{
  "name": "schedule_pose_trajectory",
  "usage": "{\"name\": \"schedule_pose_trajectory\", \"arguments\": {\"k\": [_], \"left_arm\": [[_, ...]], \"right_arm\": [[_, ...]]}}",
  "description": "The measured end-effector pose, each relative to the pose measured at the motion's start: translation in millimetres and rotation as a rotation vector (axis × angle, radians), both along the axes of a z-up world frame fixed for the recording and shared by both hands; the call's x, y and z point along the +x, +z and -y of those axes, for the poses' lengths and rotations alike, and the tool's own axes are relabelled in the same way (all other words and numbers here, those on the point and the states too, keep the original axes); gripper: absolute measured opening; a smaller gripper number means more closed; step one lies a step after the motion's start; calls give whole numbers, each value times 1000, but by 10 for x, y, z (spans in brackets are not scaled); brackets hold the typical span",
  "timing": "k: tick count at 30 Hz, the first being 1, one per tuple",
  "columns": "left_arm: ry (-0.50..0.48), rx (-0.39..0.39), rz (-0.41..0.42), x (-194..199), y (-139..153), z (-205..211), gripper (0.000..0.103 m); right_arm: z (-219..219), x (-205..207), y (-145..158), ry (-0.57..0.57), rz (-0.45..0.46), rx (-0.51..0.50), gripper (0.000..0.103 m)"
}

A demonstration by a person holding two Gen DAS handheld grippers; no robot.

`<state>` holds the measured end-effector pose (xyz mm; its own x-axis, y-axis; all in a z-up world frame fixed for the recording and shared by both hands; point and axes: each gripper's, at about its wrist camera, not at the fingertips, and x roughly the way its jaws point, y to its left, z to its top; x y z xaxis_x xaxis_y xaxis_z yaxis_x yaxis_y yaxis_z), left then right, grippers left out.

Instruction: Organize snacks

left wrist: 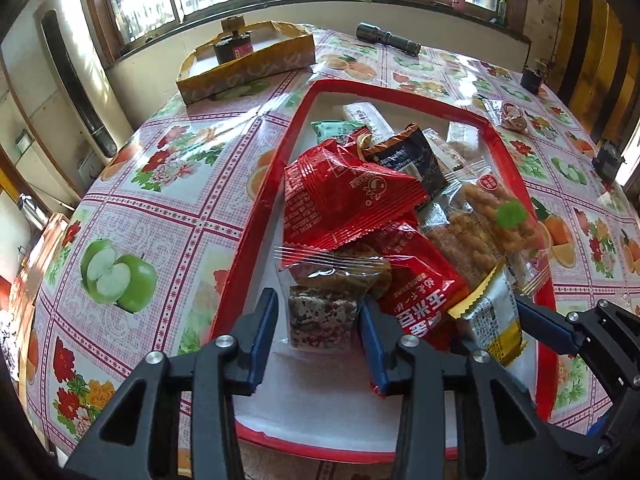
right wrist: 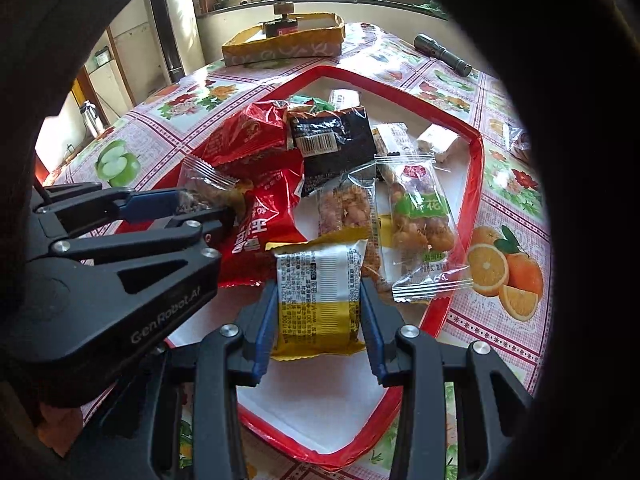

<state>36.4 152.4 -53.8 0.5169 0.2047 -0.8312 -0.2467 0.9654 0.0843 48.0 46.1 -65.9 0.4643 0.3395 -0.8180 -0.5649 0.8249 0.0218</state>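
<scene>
On the desk's glossy fruit-print oilcloth (left wrist: 168,184) sits a red-rimmed tray (left wrist: 256,216) heaped with crinkly snack packets. At its near edge, the left hand-held gripper (left wrist: 320,320) stands apart around a clear-wrapped grainy bar (left wrist: 320,316), pads not pressing. The right hand-held gripper (right wrist: 320,320) is clamped on a white-and-yellow foil packet (right wrist: 320,292).

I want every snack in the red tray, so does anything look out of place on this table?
Yes. One clear-wrapped snack lies on the tablecloth just outside the red tray's far corner, while the other snacks sit piled inside. A flashlight also lies on the table near the window, which is no snack.
</scene>
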Motion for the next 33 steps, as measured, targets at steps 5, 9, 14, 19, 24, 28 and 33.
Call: {"name": "schedule_pose_trajectory", "arguments": {"k": [5, 9, 14, 19, 24, 28, 33], "left_arm": [[21, -13, 26, -72, -11, -34, 58], [21, -17, 36, -99, -18, -22, 62], [18, -30, 45, -145, -23, 10, 63], [25, -54, 53, -210, -25, 14, 64], [17, -46, 67, -280, -14, 68, 64], [12, -44, 83, -357, 0, 118, 64], [9, -33, 110, -481, 39, 184, 64]], "right_arm": [[-3, -52, -1, -7, 14, -15, 41], [10, -87, 3, -31, 21, -16, 41], [40, -158, 51, -61, 48, -16, 49], [90, -234, 108, -85, 73, -24, 56], [116, -342, 129, -100, 99, -32, 57], [162, -417, 133, -120, 110, -25, 57], [236, -555, 152, -140, 134, -13, 58]]}}
